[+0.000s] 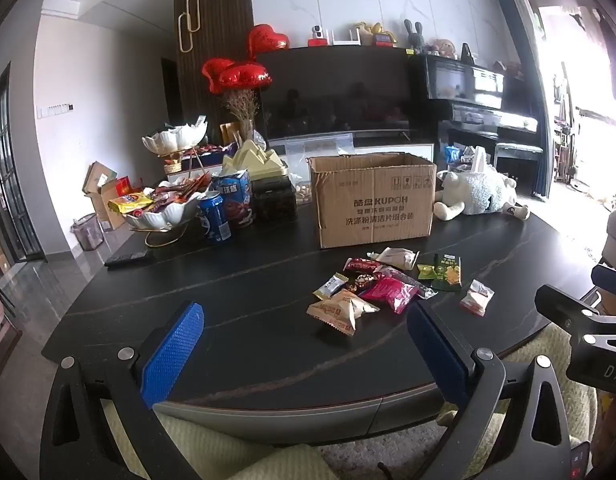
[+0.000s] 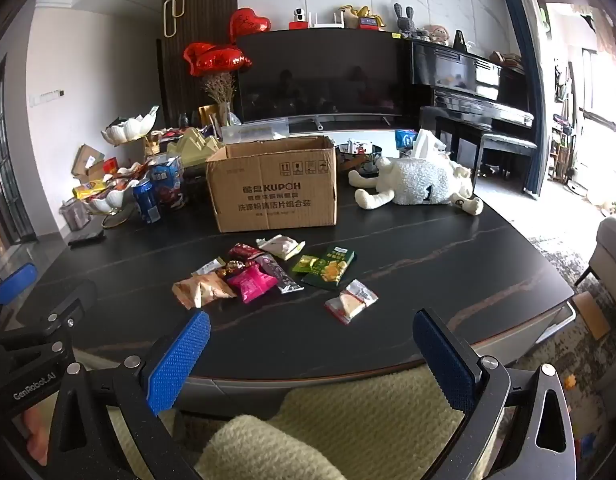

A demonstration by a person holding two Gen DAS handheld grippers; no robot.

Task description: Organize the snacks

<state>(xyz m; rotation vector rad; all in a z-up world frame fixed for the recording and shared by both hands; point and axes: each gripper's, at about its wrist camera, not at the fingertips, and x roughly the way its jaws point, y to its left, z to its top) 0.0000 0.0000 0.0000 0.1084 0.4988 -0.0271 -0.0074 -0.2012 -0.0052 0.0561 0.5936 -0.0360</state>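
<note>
Evidently pre-grasp: left gripper (image 1: 306,344) and right gripper (image 2: 311,350) both hovered at the near edge of the surface (image 2: 427,240), fingers spread wide, holding nothing. Snack packets (image 2: 264,276) lay loose beyond the fingertips, apart from them, before the open cardboard box (image 2: 274,190), probably their destination.

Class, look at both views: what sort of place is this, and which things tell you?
Most likely a home living room: a large black television against a marble wall, a black upright piano beside it, and a white plush sheep on the dark stone table.
</note>
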